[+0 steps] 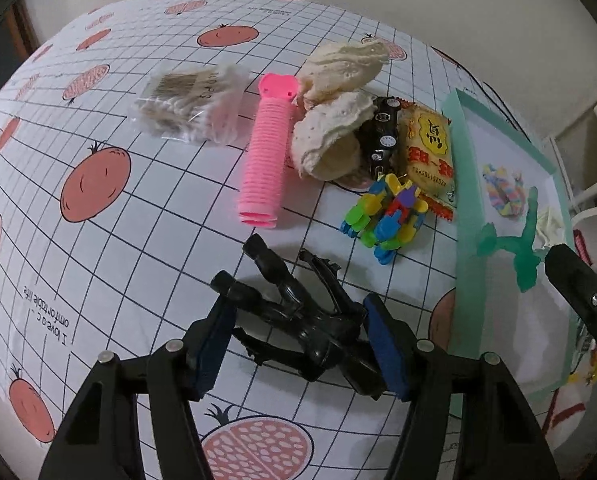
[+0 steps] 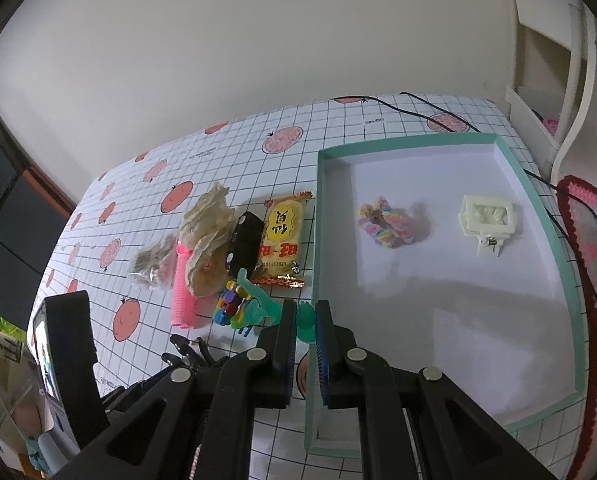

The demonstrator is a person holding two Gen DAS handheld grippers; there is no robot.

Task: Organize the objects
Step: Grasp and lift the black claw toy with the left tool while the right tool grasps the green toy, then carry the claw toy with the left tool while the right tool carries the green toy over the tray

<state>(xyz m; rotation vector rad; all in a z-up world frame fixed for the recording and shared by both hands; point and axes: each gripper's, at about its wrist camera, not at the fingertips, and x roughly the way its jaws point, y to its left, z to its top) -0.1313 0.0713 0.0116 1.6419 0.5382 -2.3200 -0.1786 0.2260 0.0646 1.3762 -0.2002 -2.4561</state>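
The right gripper (image 2: 306, 322) had its fingers pinched on a translucent green toy figure (image 2: 264, 304), gripping it by one end, with the rest of the figure sticking out to the left and far side. In the left wrist view the same figure (image 1: 514, 246) hung over the near-left rim of the teal tray (image 1: 468, 184), so it sat right at the tray edge, not yet over the white floor. The tray interior lay to the right and far from the right fingers, so the drop looked like a short carry rightward. Inside already were a rainbow braided band (image 2: 386, 226) and a cream plastic frame piece (image 2: 486, 218), well apart, with bare floor nearer the gripper.

The left gripper (image 1: 298, 344) had its fingers spread around a black claw hair clip (image 1: 294, 300) lying on the bench (image 1: 138, 240); the pads looked beside it rather than clamped, though contact could not be fully told. The clip's long axis ran near-right to far-left, roughly crosswise between the fingers.

Still on the bench left of the tray were a pink corrugated tube (image 1: 264, 156), a cotton swab bag (image 1: 190, 104), cream lace fabric (image 1: 334, 120), a black toy car (image 1: 382, 136), a yellow snack packet (image 1: 430, 152) and a multicoloured block toy (image 1: 386, 216). The right hand was nearer the tray.
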